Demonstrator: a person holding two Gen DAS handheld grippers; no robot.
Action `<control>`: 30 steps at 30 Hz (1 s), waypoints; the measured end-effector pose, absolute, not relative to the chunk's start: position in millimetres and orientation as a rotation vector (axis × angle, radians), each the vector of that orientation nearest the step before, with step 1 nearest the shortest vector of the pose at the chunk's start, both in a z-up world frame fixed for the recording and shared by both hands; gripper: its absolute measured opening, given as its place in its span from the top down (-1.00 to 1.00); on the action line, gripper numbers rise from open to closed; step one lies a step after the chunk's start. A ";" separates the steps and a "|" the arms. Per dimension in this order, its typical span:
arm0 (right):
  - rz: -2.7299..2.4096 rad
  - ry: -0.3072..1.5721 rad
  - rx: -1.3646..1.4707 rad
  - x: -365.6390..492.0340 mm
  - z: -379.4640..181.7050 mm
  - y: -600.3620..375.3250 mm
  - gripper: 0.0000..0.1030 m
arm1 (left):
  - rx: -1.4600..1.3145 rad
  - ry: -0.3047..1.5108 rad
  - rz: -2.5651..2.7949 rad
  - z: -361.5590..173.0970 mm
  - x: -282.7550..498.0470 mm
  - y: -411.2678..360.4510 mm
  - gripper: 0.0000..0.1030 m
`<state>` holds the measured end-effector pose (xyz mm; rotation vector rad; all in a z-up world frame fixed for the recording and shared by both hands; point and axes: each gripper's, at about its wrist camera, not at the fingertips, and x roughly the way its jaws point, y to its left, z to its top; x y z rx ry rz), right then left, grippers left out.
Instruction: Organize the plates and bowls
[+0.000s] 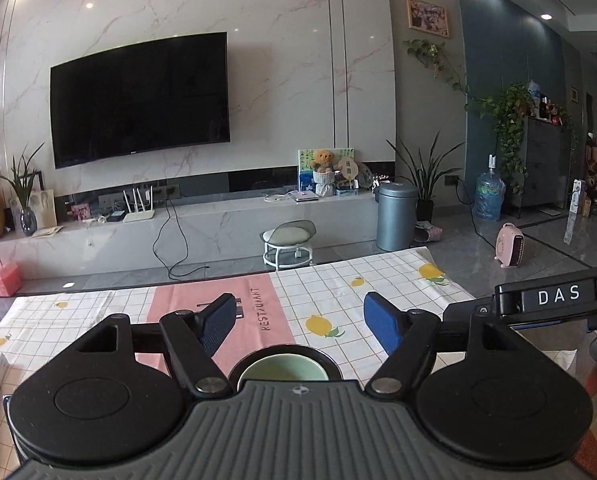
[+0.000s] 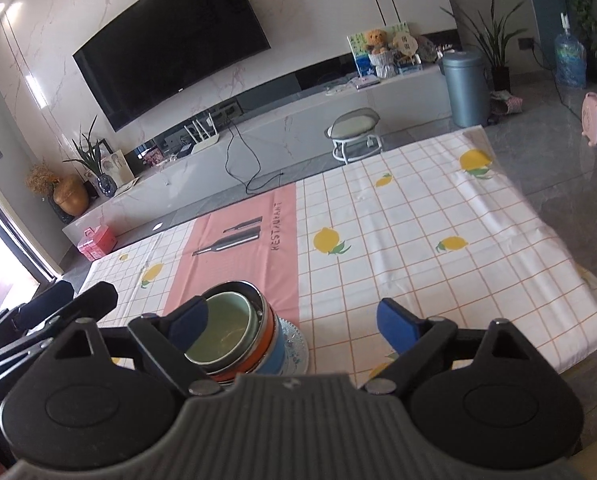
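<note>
Item: nested stack of bowls [image 2: 238, 340], pale green bowl [image 2: 218, 334] innermost, with dark, orange and blue-walled bowls around it. The stack sits on a patterned glass plate [image 2: 294, 344]. Landmark: the pink "RESTAURANT" panel [image 2: 238, 256] of the lemon-print tablecloth [image 2: 418, 240]. The stack stands at the panel's near end, at the near edge of the table. Nesting by size on one plate appears chosen to gather the crockery into a single footprint.

Left tool [image 1: 298, 322]: blue pads spread wide, holding nothing. It hangs directly above the stack, so only the green bowl's rim shows below its body.

Right tool [image 2: 294, 322]: likewise spread wide and empty. Its left pad [image 2: 188, 320] lies over the green bowl's rim; contact cannot be judged. The right pad lies well clear over the tablecloth.

Judgement: sorting appears nearly complete; no loose dishes are visible elsewhere on the cloth.
</note>
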<state>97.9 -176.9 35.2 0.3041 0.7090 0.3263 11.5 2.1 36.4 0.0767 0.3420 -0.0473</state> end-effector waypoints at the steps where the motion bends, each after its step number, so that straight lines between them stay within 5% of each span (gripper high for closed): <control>1: 0.322 0.689 0.290 89.8 38.3 -178.3 -0.81 | 0.081 0.333 -0.047 37.2 6.1 -0.8 -0.68; 30: 0.197 0.559 0.136 -69.7 -3.8 -178.8 -0.94 | 0.107 0.490 0.065 -23.8 -74.3 -21.2 -0.78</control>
